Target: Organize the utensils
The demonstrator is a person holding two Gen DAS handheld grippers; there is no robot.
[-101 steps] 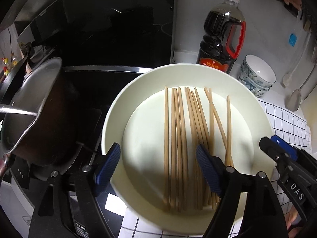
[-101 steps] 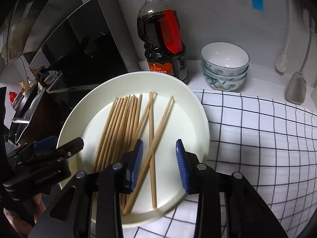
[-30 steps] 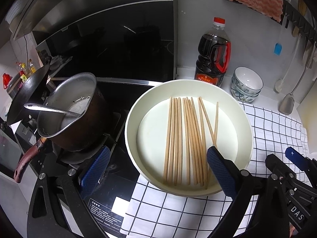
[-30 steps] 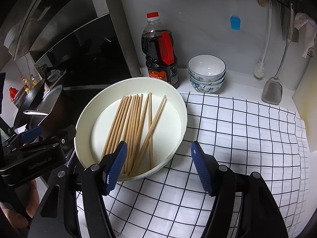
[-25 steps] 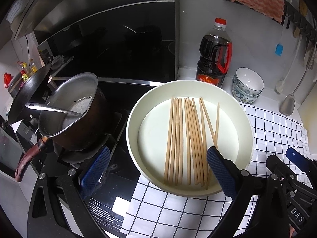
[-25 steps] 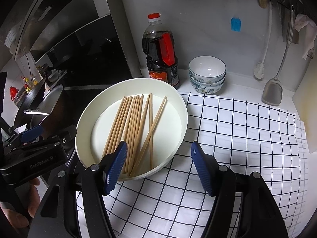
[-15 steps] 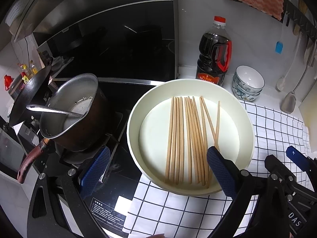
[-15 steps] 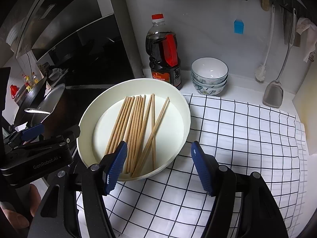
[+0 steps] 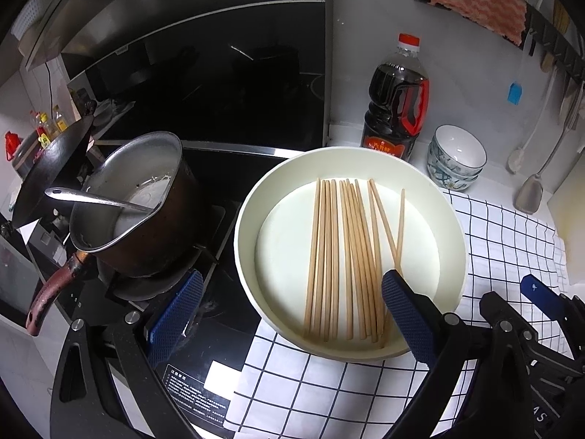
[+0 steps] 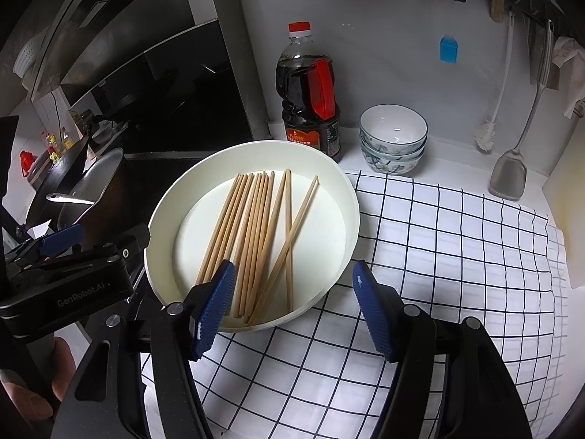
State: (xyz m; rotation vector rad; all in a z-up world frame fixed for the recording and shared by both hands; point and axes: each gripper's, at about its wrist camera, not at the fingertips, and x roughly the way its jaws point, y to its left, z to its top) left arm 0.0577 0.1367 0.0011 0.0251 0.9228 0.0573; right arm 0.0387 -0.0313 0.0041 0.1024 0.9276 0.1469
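Both grippers, left and right, are hanging back, jaws released and empty; chopsticks are lying aligned in the plate, apparently tidied.

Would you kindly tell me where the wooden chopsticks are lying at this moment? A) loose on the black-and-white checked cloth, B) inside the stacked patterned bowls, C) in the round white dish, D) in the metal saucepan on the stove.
C: the wooden chopsticks all lie flat on the floor of the round white dish, most side by side and a couple crossed, with neither claw touching them.
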